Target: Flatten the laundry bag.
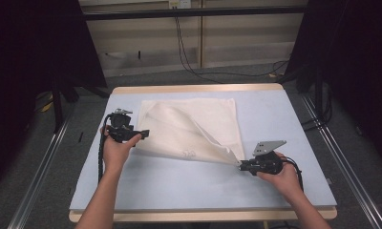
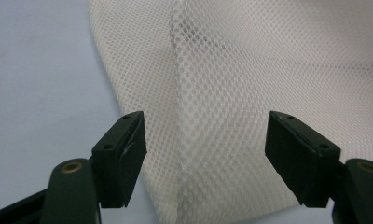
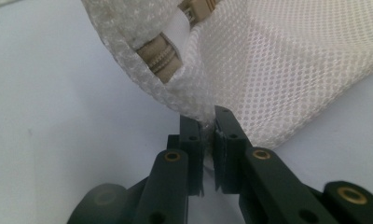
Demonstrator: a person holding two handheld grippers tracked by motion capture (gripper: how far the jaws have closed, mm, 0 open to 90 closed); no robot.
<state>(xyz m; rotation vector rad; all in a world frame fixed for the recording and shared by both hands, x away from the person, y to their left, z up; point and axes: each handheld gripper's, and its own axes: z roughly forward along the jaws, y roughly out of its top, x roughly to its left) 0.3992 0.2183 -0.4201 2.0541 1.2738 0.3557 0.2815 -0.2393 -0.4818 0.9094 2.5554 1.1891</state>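
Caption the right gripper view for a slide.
Right gripper pinches a corner of the white mesh bag above the pale blue table.

high view: fixed above the person's side, looks forward and down; whole table [image 1: 275, 114] in frame, floor and wall beyond, far off.
left gripper view: rides on left tongs [image 2: 205, 158], looks along their jaws, very close to mesh cloth [image 2: 250, 70] over the table.
right gripper view: rides on right tongs [image 3: 209, 135], looks along their jaws, very close to the cloth corner with a zipper [image 3: 161, 58].
shared: all three show the cloth and blue table surface.
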